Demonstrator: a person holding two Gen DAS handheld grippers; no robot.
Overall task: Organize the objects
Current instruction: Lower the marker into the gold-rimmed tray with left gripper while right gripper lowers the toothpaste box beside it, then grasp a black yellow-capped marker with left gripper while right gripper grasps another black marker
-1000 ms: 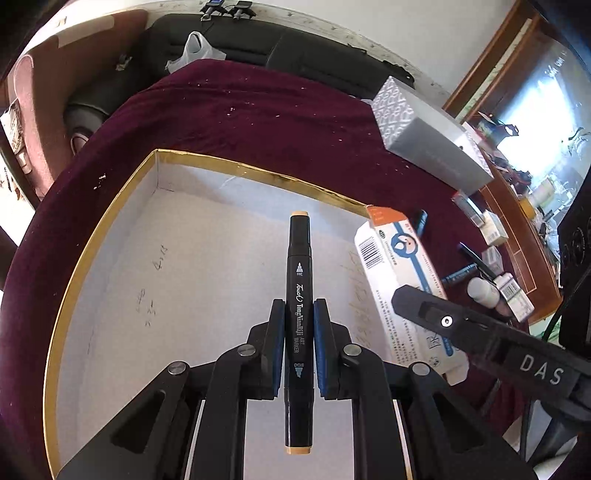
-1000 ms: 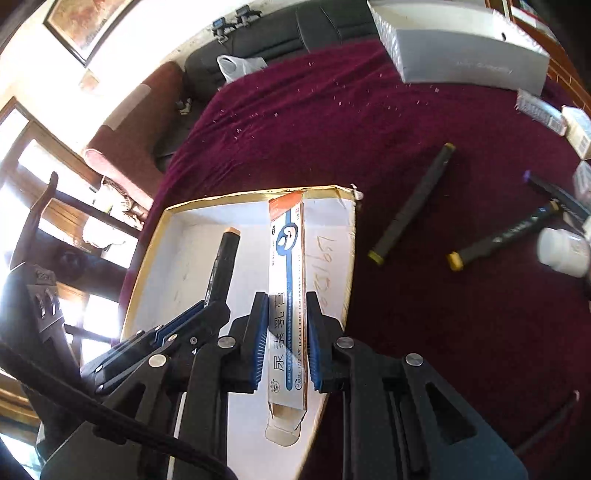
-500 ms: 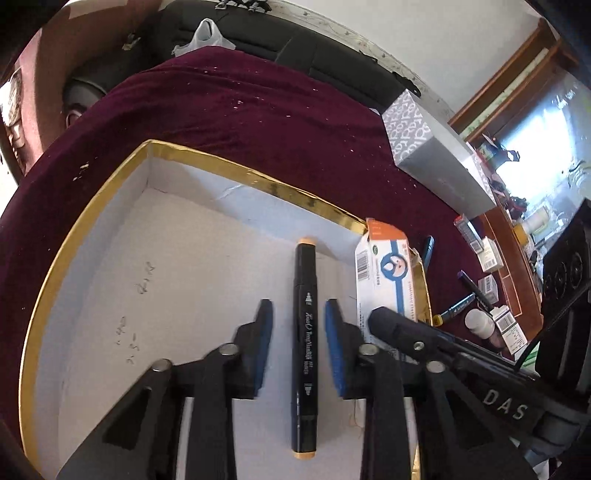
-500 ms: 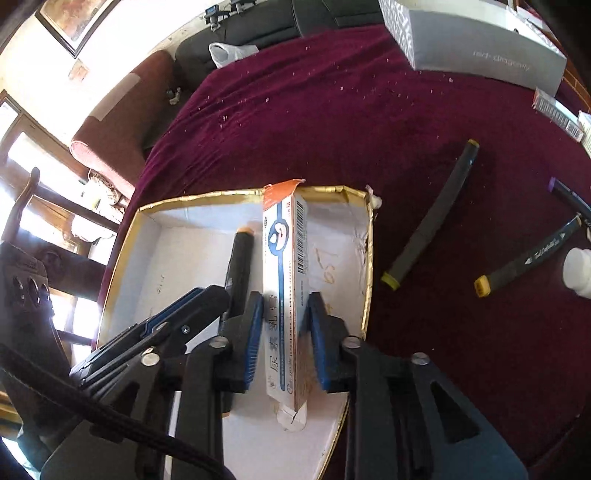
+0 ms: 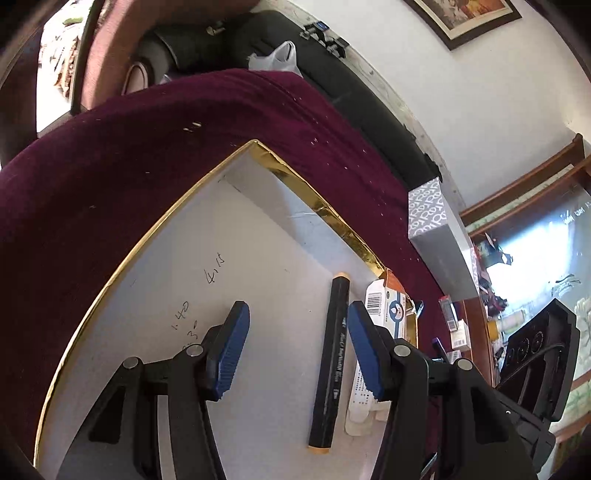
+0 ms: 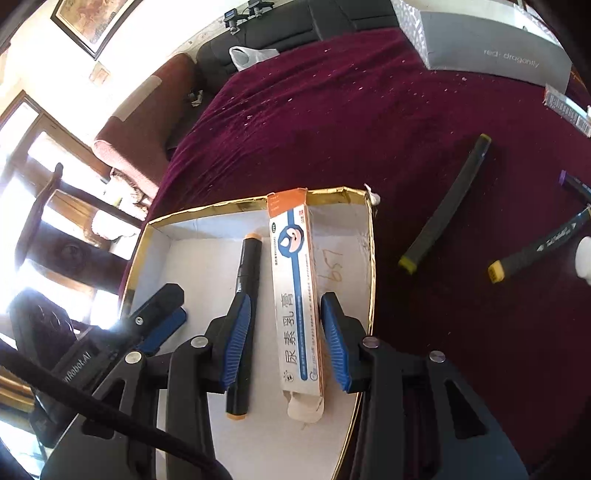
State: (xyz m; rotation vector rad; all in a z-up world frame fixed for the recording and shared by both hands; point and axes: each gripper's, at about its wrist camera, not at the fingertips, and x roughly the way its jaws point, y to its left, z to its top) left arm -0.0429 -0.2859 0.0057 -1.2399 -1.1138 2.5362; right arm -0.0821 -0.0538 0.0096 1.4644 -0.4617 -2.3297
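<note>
Both claws are opening and hold nothing. The right gripper (image 6: 284, 341) straddles the cream box (image 6: 295, 295), lying lengthwise in the tray (image 6: 370, 258); yellow-tipped marker (image 6: 447, 218) probably next, off right

Both wrist views, close above tray (image 5: 334, 214)

A dark maroon velvet cloth (image 6: 332, 122) covers the desk, flecked with pale crumbs. At its far edge lies a long grey cardboard box (image 6: 491, 48) with a patterned white end and faint lettering on its side. Beyond the desk runs a black leather sofa (image 6: 295, 22) with a crumpled white plastic bag (image 6: 251, 55) on its seat, and beside it a dusty-pink upholstered armchair (image 6: 144, 122). A dark-framed picture (image 6: 92, 22) hangs on the cream wall (image 5: 480, 99). Dark wooden window frames (image 6: 48, 206) stand in bright glare.
</note>
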